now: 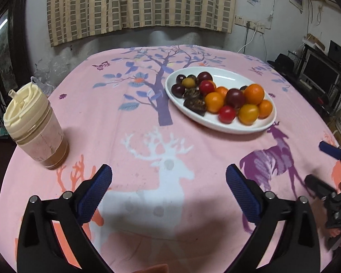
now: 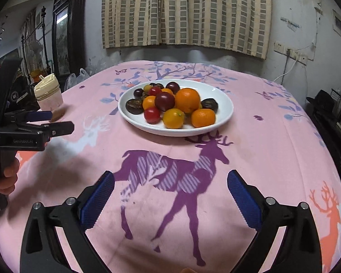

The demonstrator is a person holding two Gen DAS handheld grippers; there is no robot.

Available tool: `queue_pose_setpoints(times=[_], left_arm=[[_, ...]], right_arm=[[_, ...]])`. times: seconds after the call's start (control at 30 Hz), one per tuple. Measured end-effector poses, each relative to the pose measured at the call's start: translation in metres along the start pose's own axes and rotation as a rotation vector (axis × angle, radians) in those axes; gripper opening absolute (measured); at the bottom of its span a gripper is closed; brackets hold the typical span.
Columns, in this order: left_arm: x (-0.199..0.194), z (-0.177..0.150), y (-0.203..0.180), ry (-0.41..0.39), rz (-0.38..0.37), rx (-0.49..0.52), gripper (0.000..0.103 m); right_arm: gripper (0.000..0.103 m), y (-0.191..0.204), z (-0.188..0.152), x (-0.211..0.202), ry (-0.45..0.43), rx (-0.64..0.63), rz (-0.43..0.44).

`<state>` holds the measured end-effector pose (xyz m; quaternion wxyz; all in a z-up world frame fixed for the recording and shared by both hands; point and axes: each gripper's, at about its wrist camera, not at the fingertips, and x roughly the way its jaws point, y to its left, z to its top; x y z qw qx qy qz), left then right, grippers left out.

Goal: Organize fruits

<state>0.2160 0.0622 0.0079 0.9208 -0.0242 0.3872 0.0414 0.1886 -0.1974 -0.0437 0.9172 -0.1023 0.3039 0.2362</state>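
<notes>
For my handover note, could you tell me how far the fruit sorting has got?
The fruit is all piled on the white plate, none loose on the cloth. Nothing is in hand: left gripper and right gripper are open and empty. Whether sorting remains is unclear.

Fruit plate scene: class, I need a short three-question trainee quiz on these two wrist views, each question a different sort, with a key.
1. True or false: the left gripper holds a fruit.
2. Where are the fruits? A) all piled on the white plate B) scattered over the tablecloth C) inside the lidded cup
3. Fill in: both wrist views show jaws standing ____ and empty, including the right gripper.

Key: 1 false; 2 A; 3 open.
</notes>
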Motion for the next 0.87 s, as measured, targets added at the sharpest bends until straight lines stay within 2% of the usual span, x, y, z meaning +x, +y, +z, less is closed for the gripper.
queue_pose_setpoints(times=[0.3,0.87], left_arm=[[0.005,-0.006,-0.01,0.027,0.003,0.063,0.098],[0.003,-0.007,-0.015,0.018,0.01,0.085,0.098]], right_arm=[[0.1,-0.021,-0.012,0.001,0.036,0.1,-0.003],[0.1,-0.015,-0.013,0.007,0.059,0.085,-0.008]])
